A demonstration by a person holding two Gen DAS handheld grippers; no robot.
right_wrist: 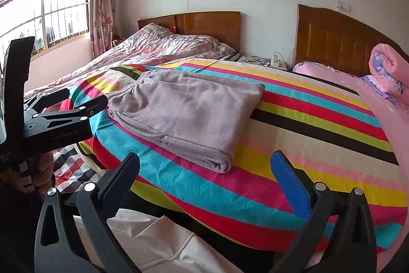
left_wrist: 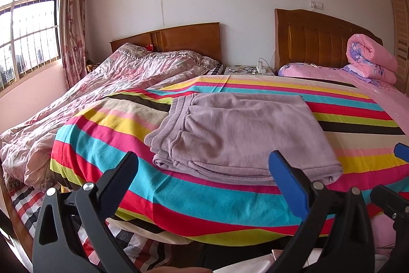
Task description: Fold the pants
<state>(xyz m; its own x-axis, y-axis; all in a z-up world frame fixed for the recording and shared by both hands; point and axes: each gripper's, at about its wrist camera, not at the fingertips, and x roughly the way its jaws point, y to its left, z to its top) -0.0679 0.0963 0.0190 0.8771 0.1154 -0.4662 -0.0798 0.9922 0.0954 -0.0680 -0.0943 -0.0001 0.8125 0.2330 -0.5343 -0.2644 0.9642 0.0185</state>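
Note:
The mauve pants (left_wrist: 237,134) lie folded in a thick rectangle on the striped sheet (left_wrist: 107,152) of the bed. They also show in the right wrist view (right_wrist: 189,111), left of centre. My left gripper (left_wrist: 203,161) is open and empty, held back from the pants' near edge. My right gripper (right_wrist: 205,163) is open and empty, near the folded near corner of the pants but apart from it. The left gripper also shows from the side at the left of the right wrist view (right_wrist: 76,104).
A crumpled pink quilt (left_wrist: 107,83) covers the left bed. A rolled pink quilt (left_wrist: 370,60) sits at the right headboard (left_wrist: 319,42). A nightstand (left_wrist: 250,69) with cables stands between the beds. The window (left_wrist: 25,24) is at left.

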